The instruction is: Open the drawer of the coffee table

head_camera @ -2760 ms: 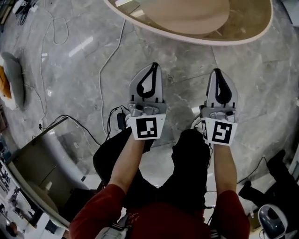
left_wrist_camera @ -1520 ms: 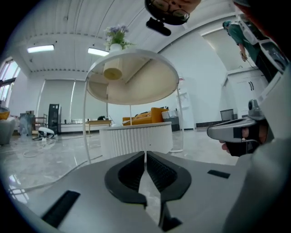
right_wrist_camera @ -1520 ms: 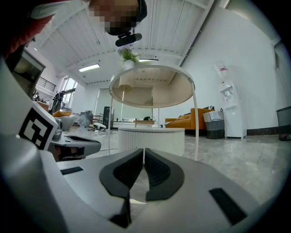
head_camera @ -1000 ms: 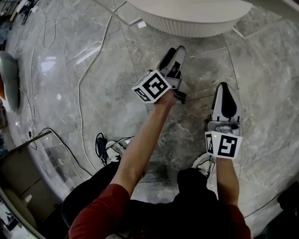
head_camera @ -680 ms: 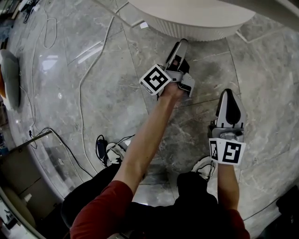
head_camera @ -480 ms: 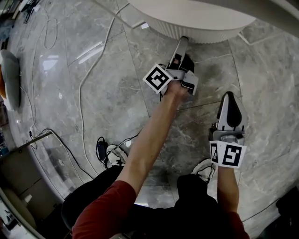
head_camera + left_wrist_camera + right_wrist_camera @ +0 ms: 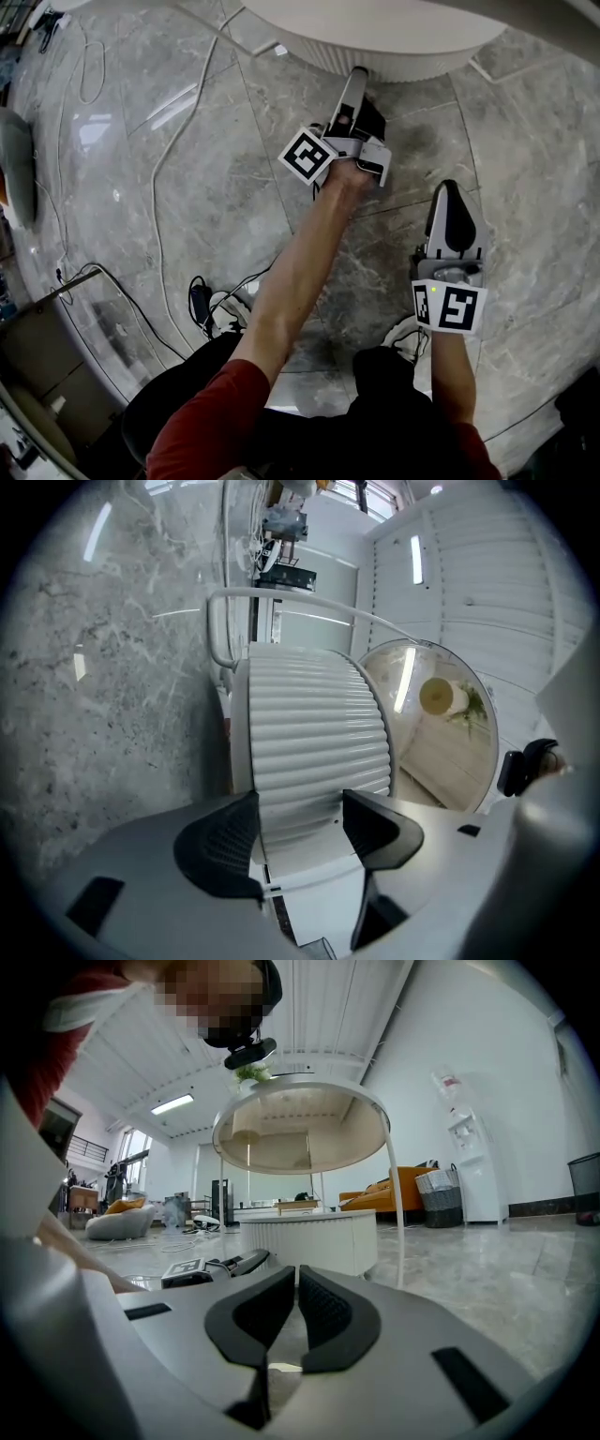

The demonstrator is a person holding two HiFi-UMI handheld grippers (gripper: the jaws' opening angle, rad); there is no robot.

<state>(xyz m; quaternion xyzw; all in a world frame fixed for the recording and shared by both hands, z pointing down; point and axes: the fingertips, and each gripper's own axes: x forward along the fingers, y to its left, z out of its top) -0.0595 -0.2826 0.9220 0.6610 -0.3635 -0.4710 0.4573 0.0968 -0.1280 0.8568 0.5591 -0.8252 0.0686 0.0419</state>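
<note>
Since a second before, the left gripper (image 7: 360,94) had gone forward to the coffee table (image 7: 394,28) and had rolled more onto its side, and its jaws had just been opening. Now they stood wide apart, about as wide as they go. In the left gripper view (image 7: 300,808) the table's ribbed front (image 7: 314,733) filled the space between the two black pads and directly ahead of them. The pads stood at both sides of this ribbed surface, but I could not tell if they touched it; they did not look pressed on it. In the head view the tip of this gripper reached the foot of the ribbed front (image 7: 412,64), and its marker cube (image 7: 307,157) was turned to the side, behind the jaws. I could not tell the drawer apart from the rest of the ribbed wall.

The right gripper (image 7: 448,192) had kept its place, well behind the left one and to its right, over the marble floor (image 7: 187,216). In its own view (image 7: 296,1283) the jaws were together, with only a thin slit, and nothing was between them. The coffee table (image 7: 300,1237) stood ahead of it, well apart, under a round glass table (image 7: 300,1133). To the left of the left gripper, a white cable (image 7: 157,187) lay on the floor.
</note>
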